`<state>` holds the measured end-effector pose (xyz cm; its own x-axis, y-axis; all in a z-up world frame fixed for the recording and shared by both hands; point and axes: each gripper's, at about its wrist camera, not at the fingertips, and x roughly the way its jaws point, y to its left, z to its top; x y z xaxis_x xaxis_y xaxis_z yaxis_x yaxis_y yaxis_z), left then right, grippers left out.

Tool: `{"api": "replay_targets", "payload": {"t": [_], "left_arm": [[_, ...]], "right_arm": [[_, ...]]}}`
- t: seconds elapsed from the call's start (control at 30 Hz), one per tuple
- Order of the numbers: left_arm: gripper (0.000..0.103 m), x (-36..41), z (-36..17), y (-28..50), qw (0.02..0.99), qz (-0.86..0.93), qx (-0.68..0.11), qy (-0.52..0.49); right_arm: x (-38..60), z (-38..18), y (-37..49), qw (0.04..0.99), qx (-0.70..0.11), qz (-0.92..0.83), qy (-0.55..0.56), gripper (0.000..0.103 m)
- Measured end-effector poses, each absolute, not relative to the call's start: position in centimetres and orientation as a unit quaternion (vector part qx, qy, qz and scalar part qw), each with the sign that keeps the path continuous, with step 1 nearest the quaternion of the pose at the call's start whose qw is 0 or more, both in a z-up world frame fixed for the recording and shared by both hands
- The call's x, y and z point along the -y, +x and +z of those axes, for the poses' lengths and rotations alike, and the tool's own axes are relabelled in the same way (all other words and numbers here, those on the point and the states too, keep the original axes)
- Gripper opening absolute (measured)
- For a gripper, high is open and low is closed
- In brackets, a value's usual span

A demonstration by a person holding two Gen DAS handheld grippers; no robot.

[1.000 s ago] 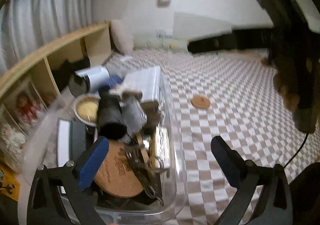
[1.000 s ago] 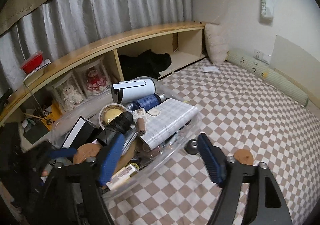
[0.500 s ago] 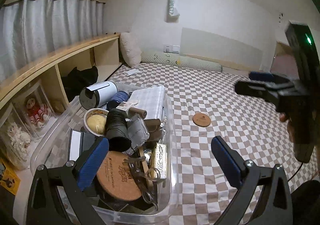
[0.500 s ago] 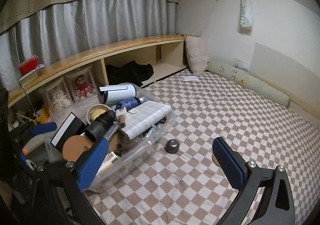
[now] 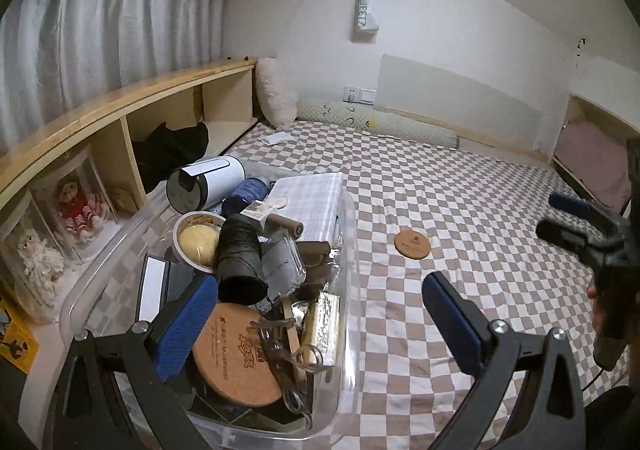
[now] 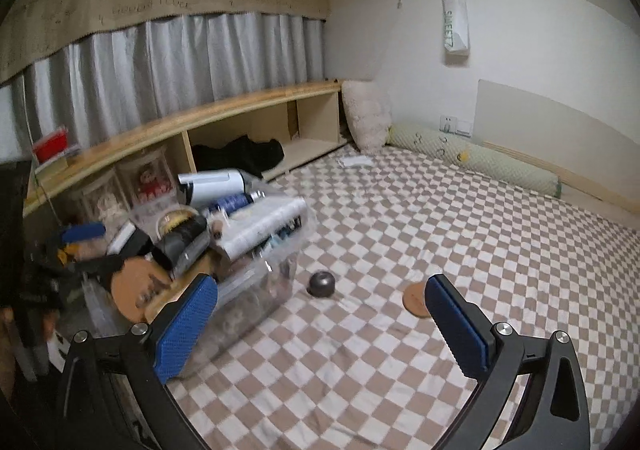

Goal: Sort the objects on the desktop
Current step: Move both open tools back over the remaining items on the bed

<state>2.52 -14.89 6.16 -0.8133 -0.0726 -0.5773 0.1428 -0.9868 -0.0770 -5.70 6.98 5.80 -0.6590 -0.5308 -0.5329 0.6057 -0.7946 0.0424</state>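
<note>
**Full bin on checkered bed, two loose items beside it**

Clear plastic bin (image 5: pixel 348 234) sits on the checkered bed cover (image 5: pixel 460 186), heaped above its rim; inside: white cylinder (image 5: pixel 208 180) lying on its side at the far end, blue bottle (image 5: pixel 248 192) next to it, grey folded cloth (image 5: pixel 312 202) along the right wall, round tin (image 5: pixel 196 238) with yellow contents, black roll (image 5: pixel 238 258), large cork disc (image 5: pixel 236 354) at the near end, scissors (image 5: pixel 288 350) lying over the disc; smaller bits underneath too jumbled to tell.

Outside the bin: small cork coaster (image 5: pixel 412 244) flat on the cover, well apart from the bin's right wall; dark round knob (image 6: pixel 321 284) on the cover just beside the bin, between bin and coaster in the right wrist view.

Left gripper (image 5: pixel 320 322) spread wide, nothing between its pads, above the bin's near right corner; right gripper (image 6: pixel 320 326) also spread wide and holding nothing, over bare cover near the coaster.

Wooden shelf (image 5: pixel 120 110) runs along the bin's left side; bolster pillow (image 5: pixel 376 122) at the far wall; bed cover lies open right of the bin.
</note>
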Motion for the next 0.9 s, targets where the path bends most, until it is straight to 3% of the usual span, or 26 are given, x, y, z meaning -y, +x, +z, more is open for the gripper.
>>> {"api": "replay_targets", "payload": {"t": [0.47,0.9], "left_arm": [[0.103,10.3,4.4,-1.2,0.031,-0.946,-0.023,0.323],[0.103,3.0,-0.1,-7.3,-0.036,-0.926,0.025,0.374]], "right_arm": [[-10.4,1.9,-6.5,0.271,-0.079,-0.914,0.29,0.103],[-14.1,-2.5,-9.8,0.222,-0.082,-0.895,0.377,0.103]]}}
